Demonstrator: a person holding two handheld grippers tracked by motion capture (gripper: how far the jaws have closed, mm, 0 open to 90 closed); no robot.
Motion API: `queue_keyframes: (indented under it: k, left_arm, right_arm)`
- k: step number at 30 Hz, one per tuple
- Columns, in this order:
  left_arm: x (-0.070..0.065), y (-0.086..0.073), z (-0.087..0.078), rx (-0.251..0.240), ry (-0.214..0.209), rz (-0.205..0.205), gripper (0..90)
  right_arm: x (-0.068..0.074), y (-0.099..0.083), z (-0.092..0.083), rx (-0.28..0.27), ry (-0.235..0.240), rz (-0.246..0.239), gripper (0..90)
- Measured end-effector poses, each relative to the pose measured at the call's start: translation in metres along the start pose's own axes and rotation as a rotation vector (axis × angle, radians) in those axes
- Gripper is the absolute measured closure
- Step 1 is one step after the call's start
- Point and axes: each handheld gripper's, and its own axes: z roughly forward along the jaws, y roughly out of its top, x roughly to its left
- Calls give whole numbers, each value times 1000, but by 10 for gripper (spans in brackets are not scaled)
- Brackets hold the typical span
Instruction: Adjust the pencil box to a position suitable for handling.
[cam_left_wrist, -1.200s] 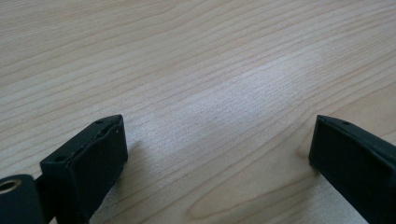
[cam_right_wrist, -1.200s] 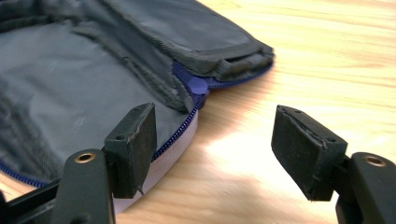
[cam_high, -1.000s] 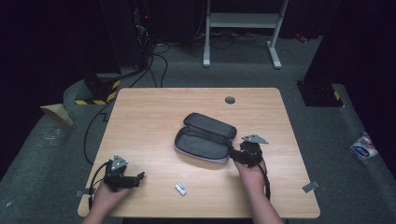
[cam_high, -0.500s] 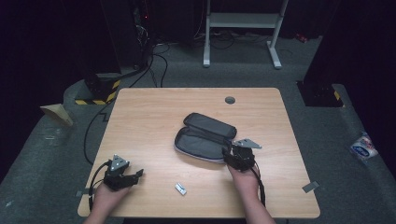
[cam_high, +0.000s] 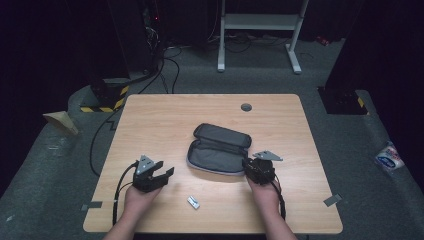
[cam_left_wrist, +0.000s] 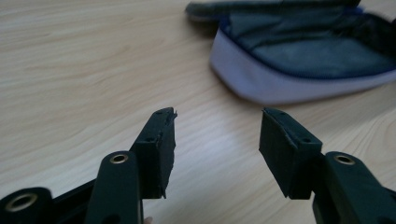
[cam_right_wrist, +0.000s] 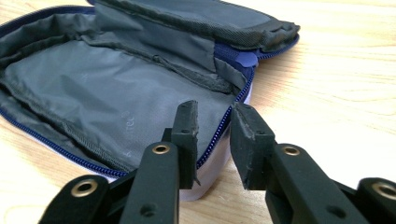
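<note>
An open grey pouch (cam_high: 217, 147) with a blue zipper and pale outer wall lies in the middle of the wooden table (cam_high: 165, 115). My right gripper (cam_high: 248, 165) is at its near right corner. In the right gripper view the pouch (cam_right_wrist: 93, 84) has one jaw inside its lining and one outside. The zipped rim runs between them, and my right gripper (cam_right_wrist: 214, 116) has just been closing, with a narrow gap left. My left gripper (cam_high: 164, 168) hovers at the front left. It has just been closing too, and my left gripper (cam_left_wrist: 217, 126) holds nothing, with the pouch (cam_left_wrist: 303, 56) ahead of it.
A small white object (cam_high: 193, 202) lies near the table's front edge between the hands. A dark grommet (cam_high: 246, 106) sits at the far edge. Cables trail off the left side to the floor, and a metal stand (cam_high: 260, 30) rises beyond the table.
My left hand has moved right and a little up toward the pouch, its jaws narrower. My right gripper has edged left onto the pouch's near right corner.
</note>
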Motion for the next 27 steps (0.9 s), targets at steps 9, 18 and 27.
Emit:
queue_keyframes:
  k: [9,18,27]
  left_arm:
    - [-27,17,37,3,-42,-14,493]
    - [-35,16,42,11,-81,-18,541]
    - [-45,12,32,-27,-86,7,559]
  right_arm:
    - [-2,0,0,4,6,-44,774]
    - [-6,3,4,13,-4,-60,799]
    - [-11,9,7,1,-13,-45,799]
